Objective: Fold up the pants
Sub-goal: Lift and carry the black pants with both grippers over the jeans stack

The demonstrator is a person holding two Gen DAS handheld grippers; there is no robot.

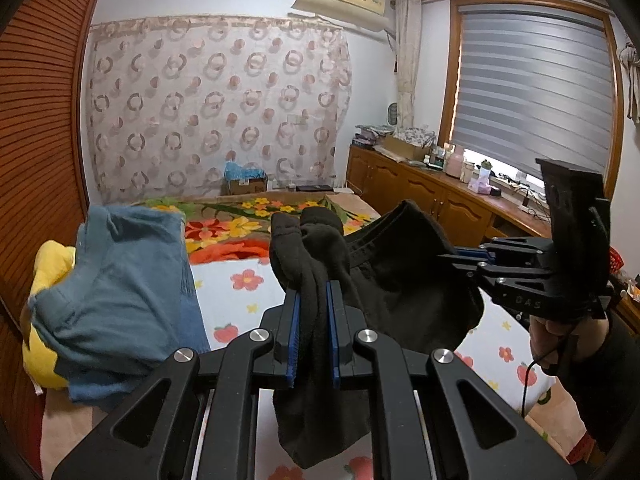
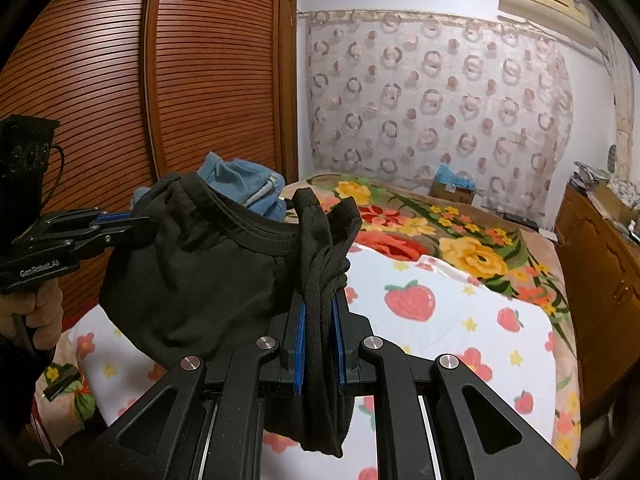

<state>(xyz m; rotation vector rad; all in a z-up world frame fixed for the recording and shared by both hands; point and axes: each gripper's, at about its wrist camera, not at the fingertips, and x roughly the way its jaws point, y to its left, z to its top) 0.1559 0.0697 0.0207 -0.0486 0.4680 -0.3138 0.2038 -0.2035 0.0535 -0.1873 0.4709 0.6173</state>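
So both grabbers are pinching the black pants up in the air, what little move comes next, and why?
Probably lower both together onto the white strawberry sheet. The left gripper and right gripper each clamp bunched fabric, and the black pants sag between them above the bed, so they need a flat surface before any fold can be made.

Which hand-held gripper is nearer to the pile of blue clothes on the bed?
Left. The left hand-held gripper, shut on the black fleece pants, is just beside the pile of blue clothes. The right hand-held gripper holds the pants' far side.
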